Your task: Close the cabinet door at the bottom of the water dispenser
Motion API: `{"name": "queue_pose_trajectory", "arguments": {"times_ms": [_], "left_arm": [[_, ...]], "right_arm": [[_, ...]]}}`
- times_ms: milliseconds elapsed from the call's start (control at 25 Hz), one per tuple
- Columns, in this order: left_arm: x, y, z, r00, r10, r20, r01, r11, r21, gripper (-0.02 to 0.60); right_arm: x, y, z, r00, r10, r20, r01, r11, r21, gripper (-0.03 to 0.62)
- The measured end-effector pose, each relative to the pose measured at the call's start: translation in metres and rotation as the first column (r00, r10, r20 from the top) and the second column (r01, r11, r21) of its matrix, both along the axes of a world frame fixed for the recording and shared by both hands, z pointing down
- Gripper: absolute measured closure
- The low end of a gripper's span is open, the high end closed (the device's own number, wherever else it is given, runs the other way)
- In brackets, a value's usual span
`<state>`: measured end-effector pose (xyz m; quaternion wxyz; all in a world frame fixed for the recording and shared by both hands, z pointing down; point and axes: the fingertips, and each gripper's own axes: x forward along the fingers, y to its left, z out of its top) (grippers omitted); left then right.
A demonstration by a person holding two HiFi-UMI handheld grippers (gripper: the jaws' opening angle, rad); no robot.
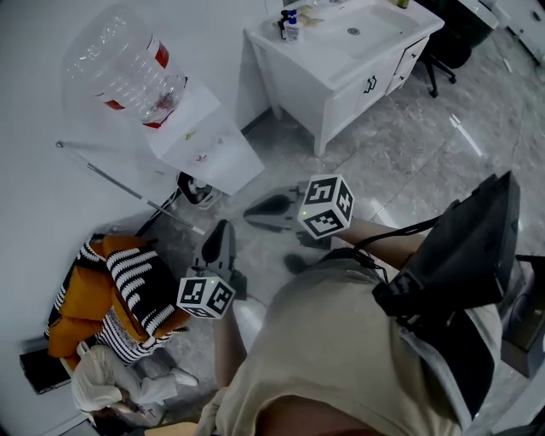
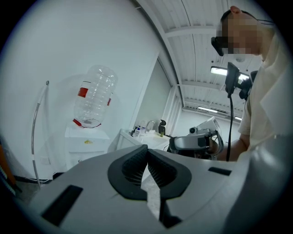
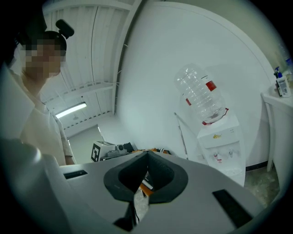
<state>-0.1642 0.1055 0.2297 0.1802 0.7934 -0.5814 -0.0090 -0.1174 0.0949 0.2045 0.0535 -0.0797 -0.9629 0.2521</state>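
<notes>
At far left a heap of orange and striped clothes lies on the floor, and just right of it my left claw is pressed together on nothing. The water dispenser, with its upturned bottle, stands against the wall ahead, apart from both claws, and I cannot make out its bottom door. My right claw is also pressed together and empty, with a white washstand further right.

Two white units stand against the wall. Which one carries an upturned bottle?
The water dispenser, left in the head view: a clear, red-labelled bottle sits neck-down on it. The vanity cabinet to its right holds a sink instead.
</notes>
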Motion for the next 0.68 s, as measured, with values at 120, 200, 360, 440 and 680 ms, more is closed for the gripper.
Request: {"name": "queue_pose_trajectory", "arguments": {"times_ms": [120, 200, 360, 440, 680], "left_arm": [[0.027, -0.002, -0.003, 1.000, 0.015, 0.012, -0.015, 1.000, 0.001, 0.588], [0.047, -0.003, -0.004, 1.000, 0.021, 0.019, -0.021, 1.000, 0.002, 0.588], [0.090, 0.000, -0.008, 0.999, 0.020, 0.030, -0.021, 1.000, 0.006, 0.588], [0.108, 0.001, -0.012, 0.999, 0.012, 0.045, -0.012, 1.000, 0.011, 0.588], [0.162, 0.002, -0.022, 0.994, 0.071, 0.078, -0.071, 0.997, -0.007, 0.588]], "right_arm": [[0.027, -0.001, -0.002, 1.000, 0.007, 0.009, -0.007, 1.000, 0.007, 0.579], [0.046, 0.000, -0.002, 1.000, 0.009, 0.013, -0.009, 1.000, 0.008, 0.579], [0.091, 0.003, -0.002, 1.000, 0.013, 0.017, -0.013, 1.000, 0.011, 0.579], [0.113, 0.003, -0.003, 0.999, 0.021, 0.025, -0.021, 1.000, 0.009, 0.579], [0.190, 0.003, -0.003, 0.988, 0.139, 0.062, -0.136, 0.989, -0.050, 0.579]]}}
